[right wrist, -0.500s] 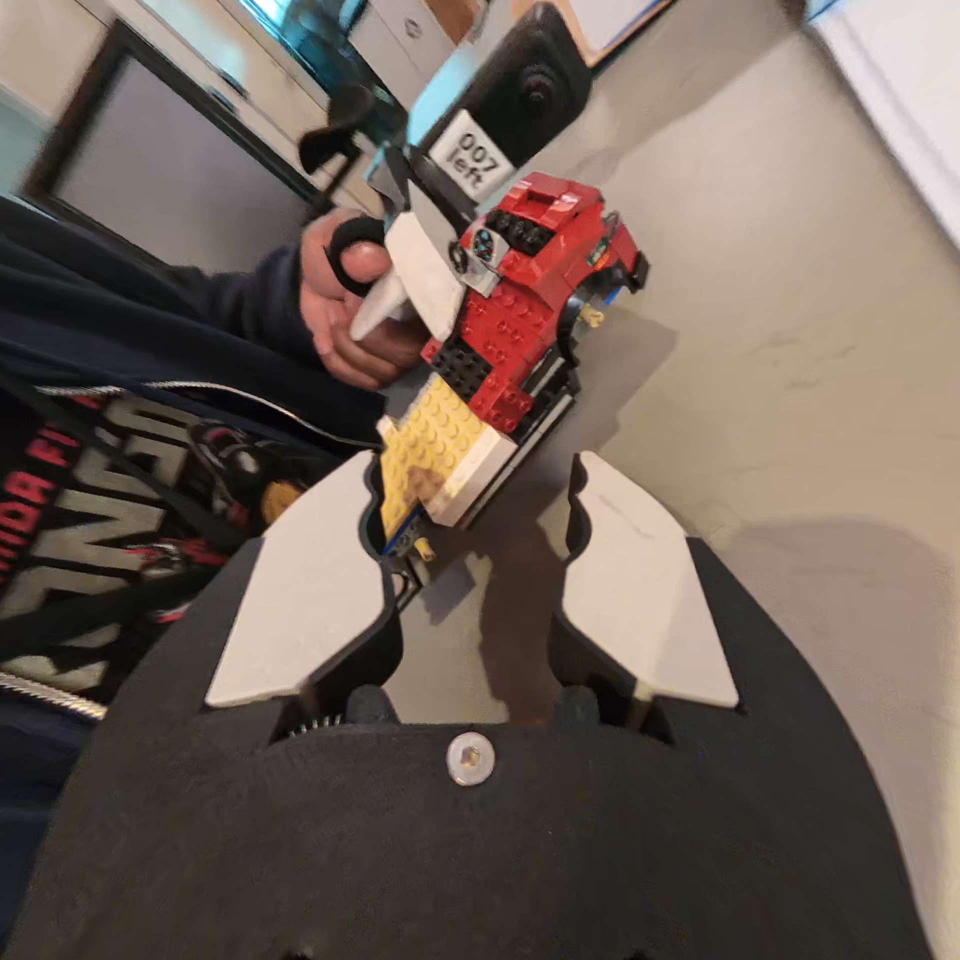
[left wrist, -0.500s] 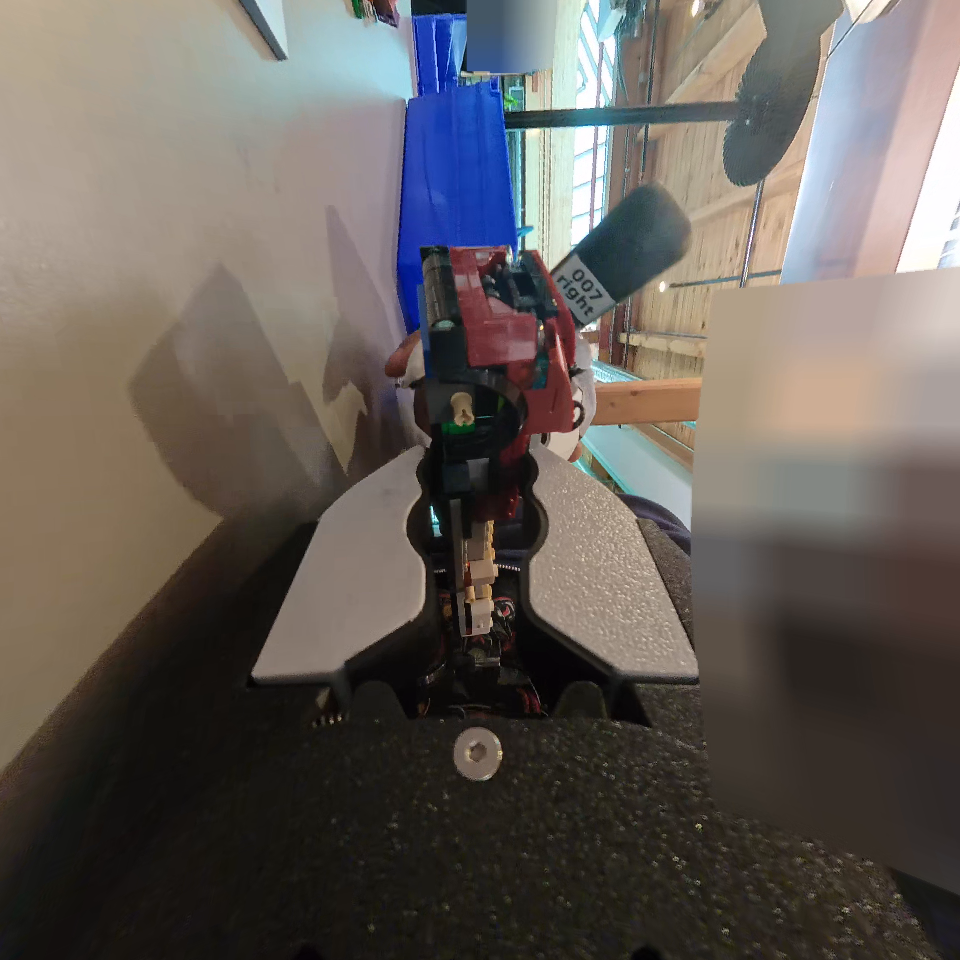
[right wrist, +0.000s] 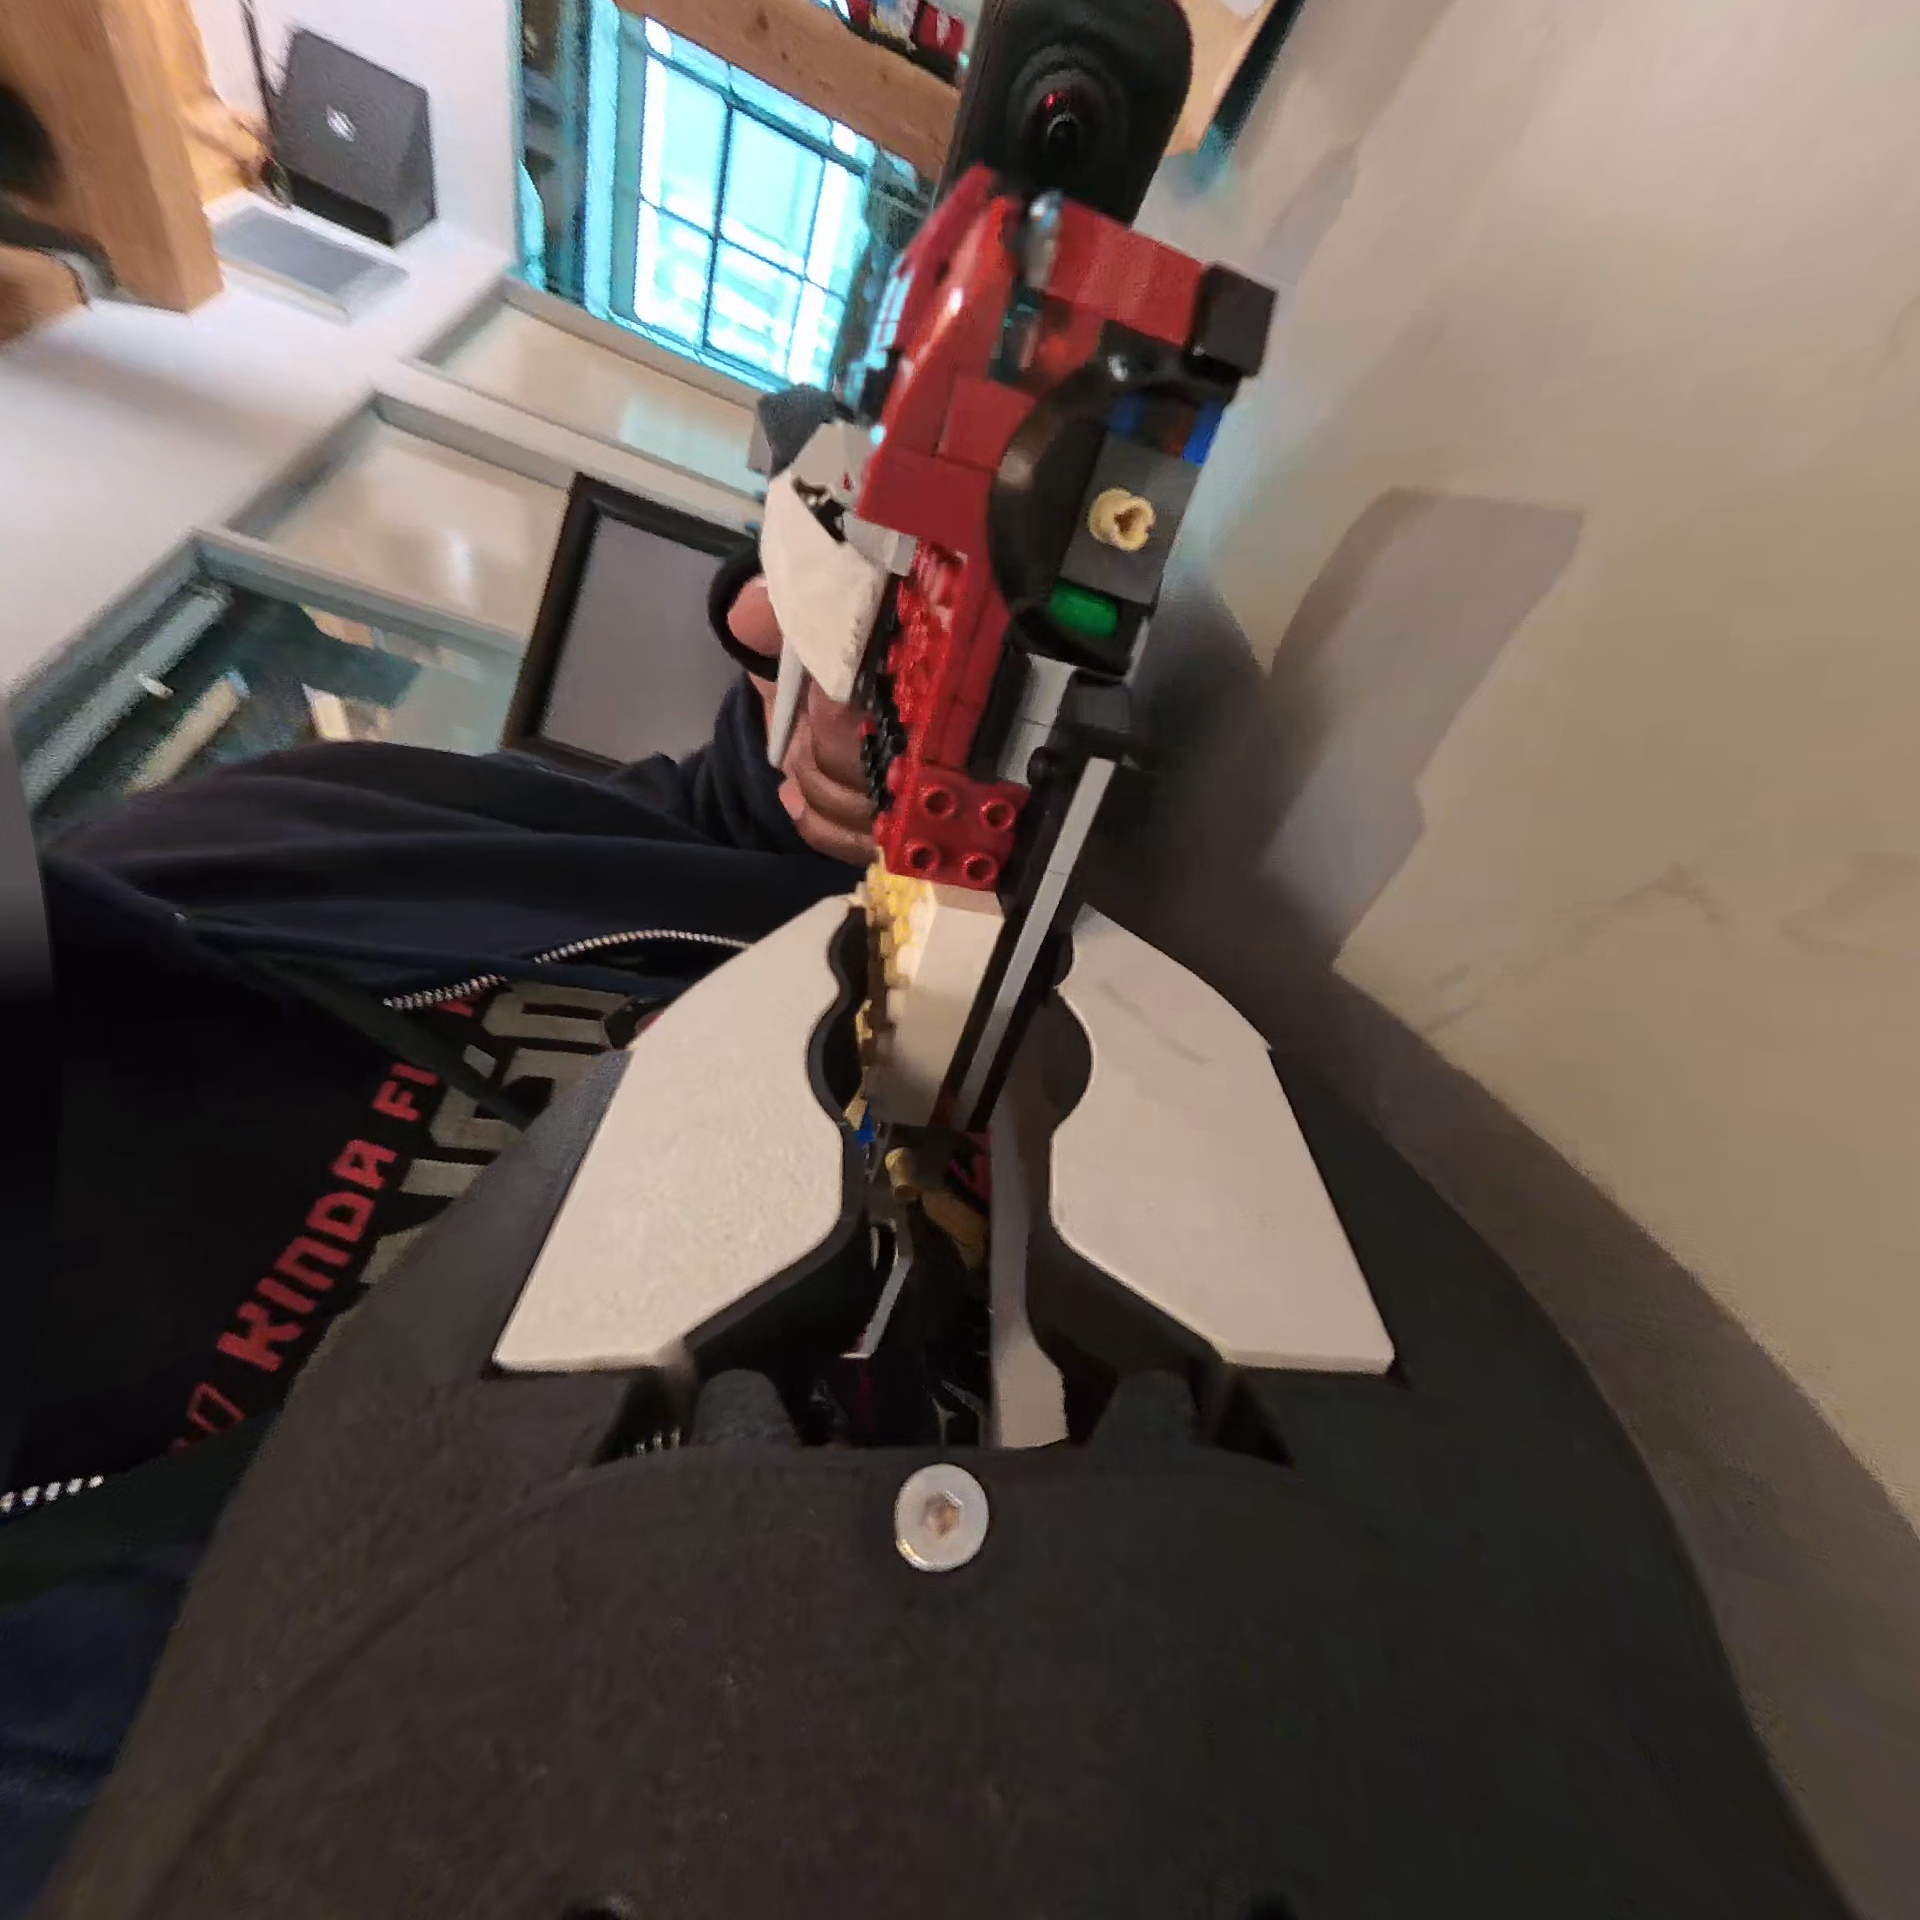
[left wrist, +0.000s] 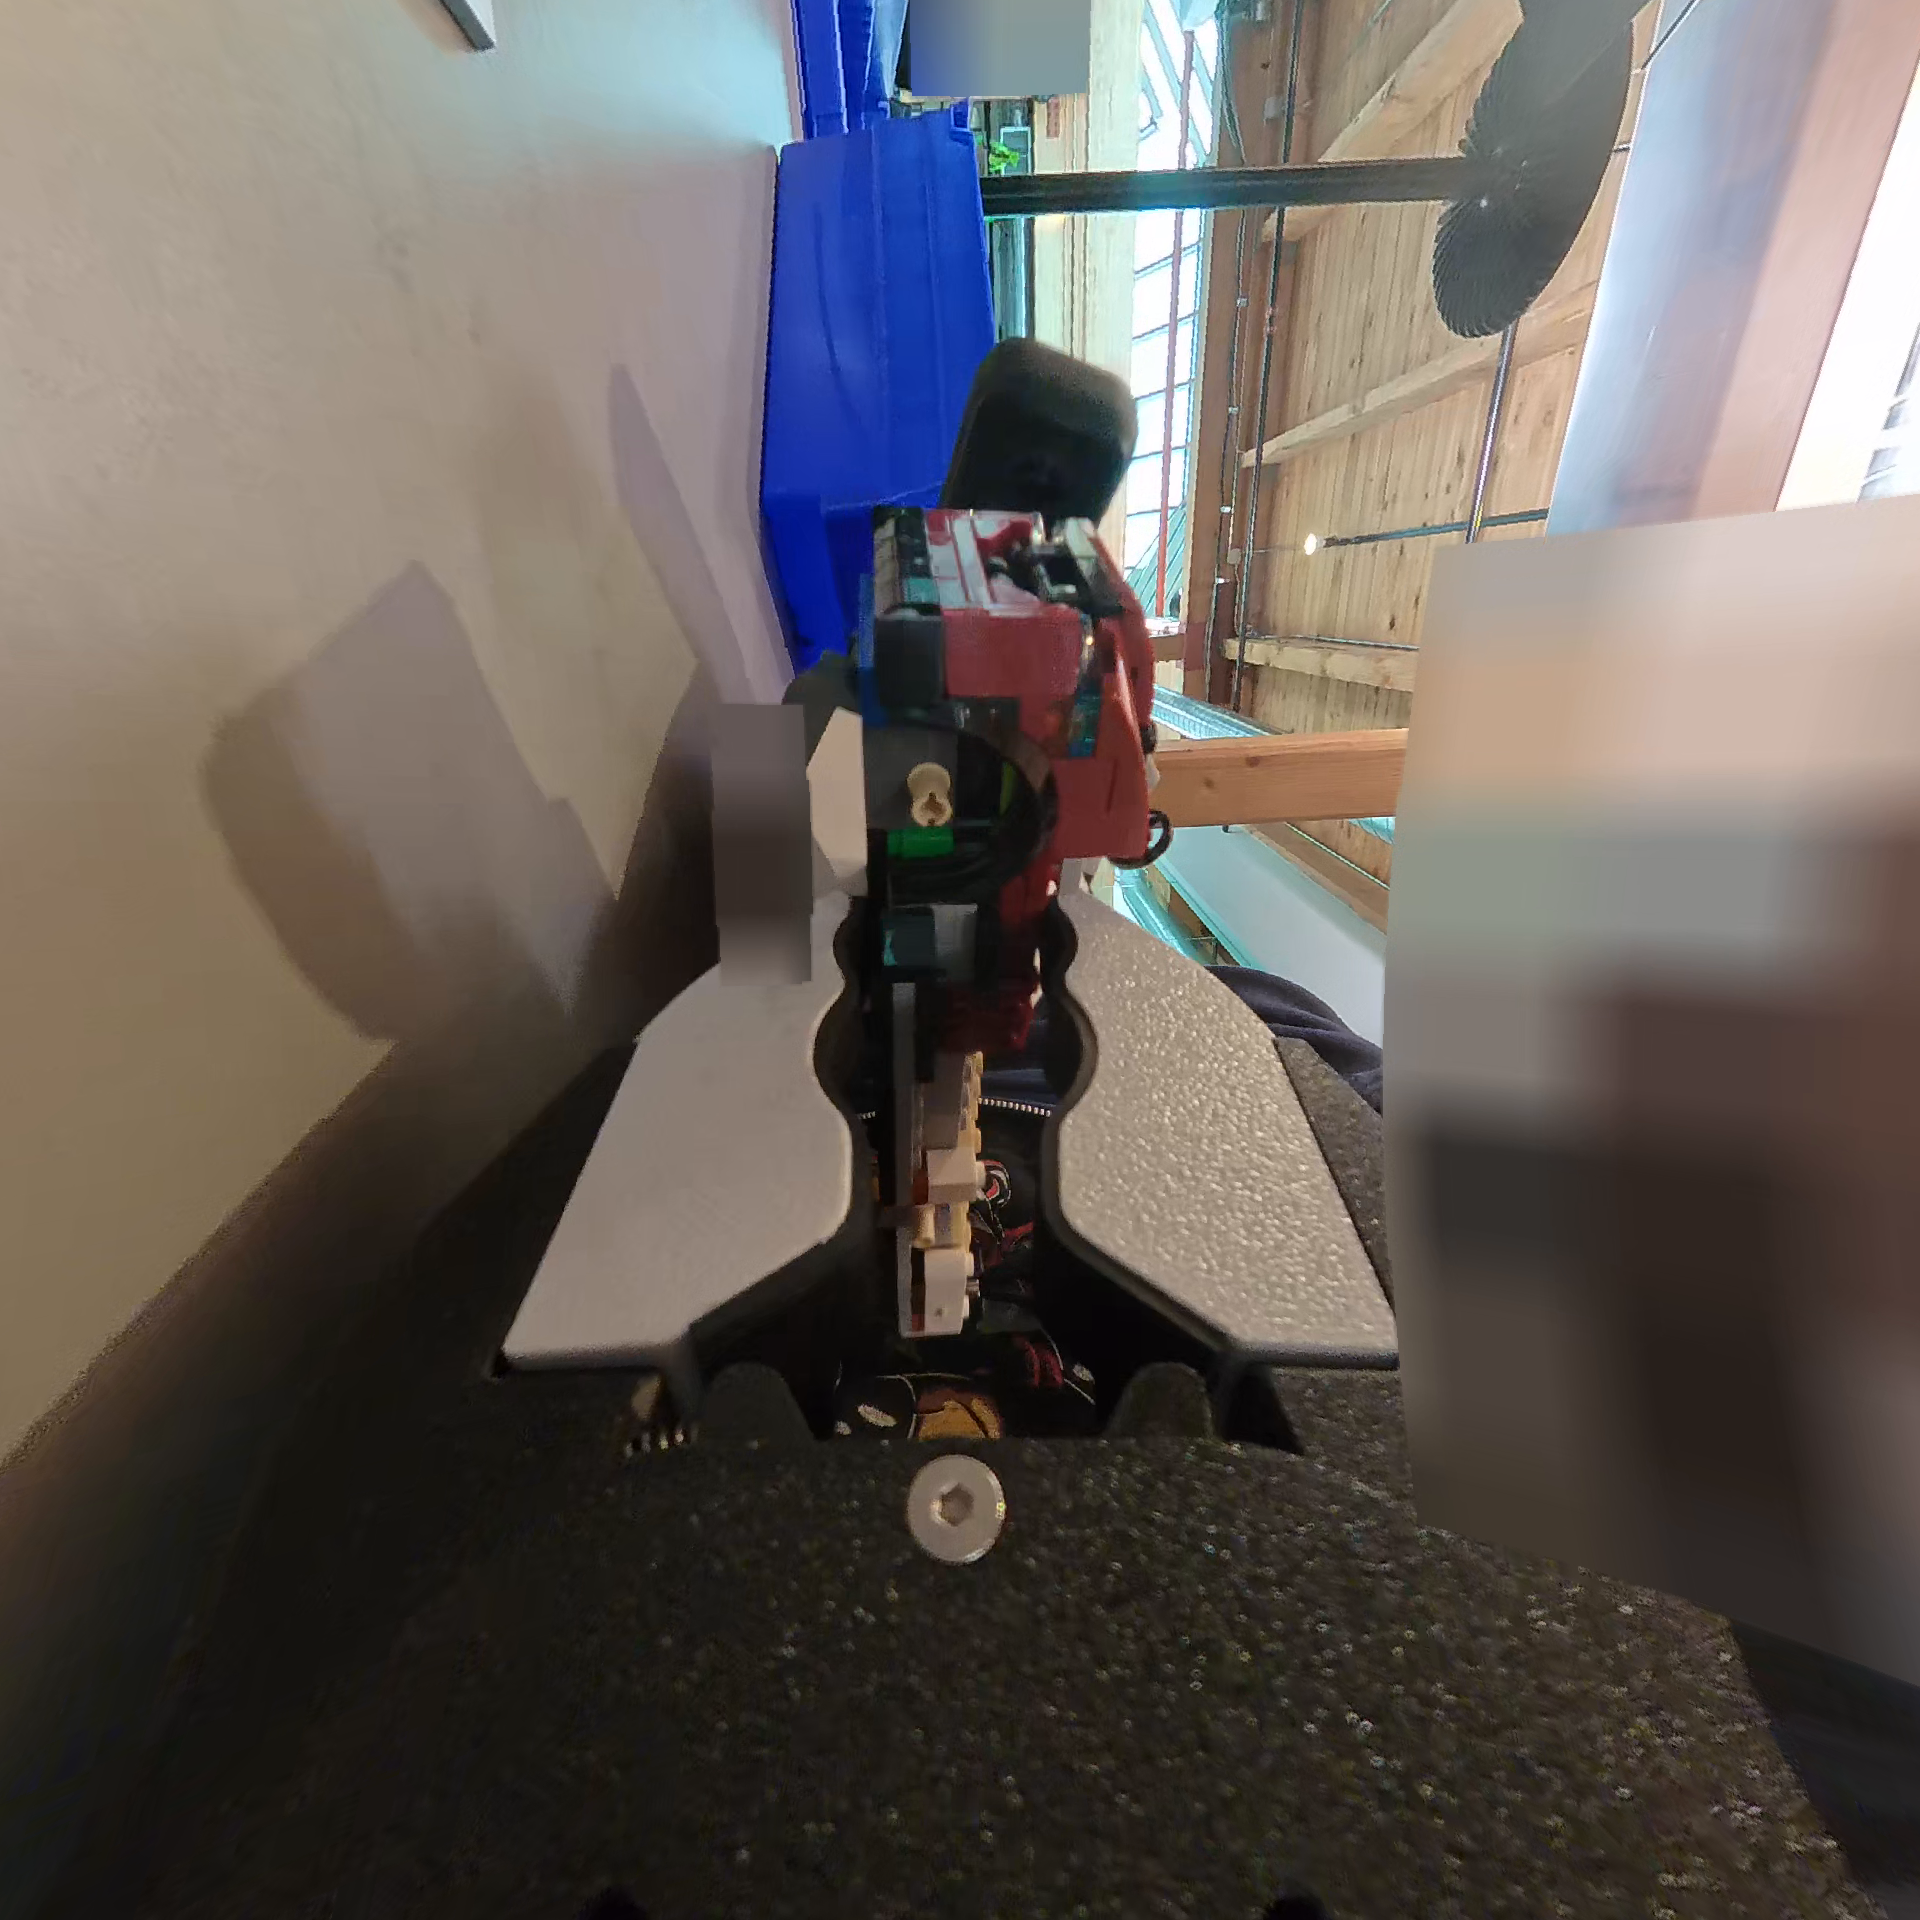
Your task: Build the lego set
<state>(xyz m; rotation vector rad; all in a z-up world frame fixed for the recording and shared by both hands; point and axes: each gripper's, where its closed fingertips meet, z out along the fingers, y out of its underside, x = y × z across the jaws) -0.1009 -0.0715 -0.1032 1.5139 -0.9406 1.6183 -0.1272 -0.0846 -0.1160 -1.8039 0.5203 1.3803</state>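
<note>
Two claws are closed on one toy-brick model, each at its own end. In the left wrist view the left claw [left wrist: 956,935] is seen narrowed onto the brick model [left wrist: 997,665], whose dark and red end is clamped between the two grey fingers [left wrist: 727,1122]; the model runs from the claw toward 12 o'clock, held off the pale surface [left wrist: 312,416]. Its cream and white bricks are seen down in the throat of the claw at 6 o'clock. At the model's far end, toward 12 o'clock, the other claw's black camera housing is seen, with a white finger of it at 9 o'clock of the model beside a blurred patch.

In the right wrist view the right claw [right wrist: 951,935] is narrowed onto the opposite end of the brick model [right wrist: 966,623]: the yellow and white plate with its black edge strip is pressed between the pale fingers [right wrist: 707,1122]. What only this view shows is the studded red block just past the fingertips, the green stud and tan pin on the dark side at 1 o'clock, and the person's hand [right wrist: 821,769] on the left claw's handle at 11 o'clock, with the dark zipped jacket [right wrist: 312,883] at 9 o'clock.

What only the left wrist view shows is the blue bin [left wrist: 883,364] behind the model at 12 o'clock, resting on the surface, and the black fan [left wrist: 1538,177] against timber cladding at 1 o'clock. A window [right wrist: 727,208] and a dark-framed panel are seen only from the right wrist.
</note>
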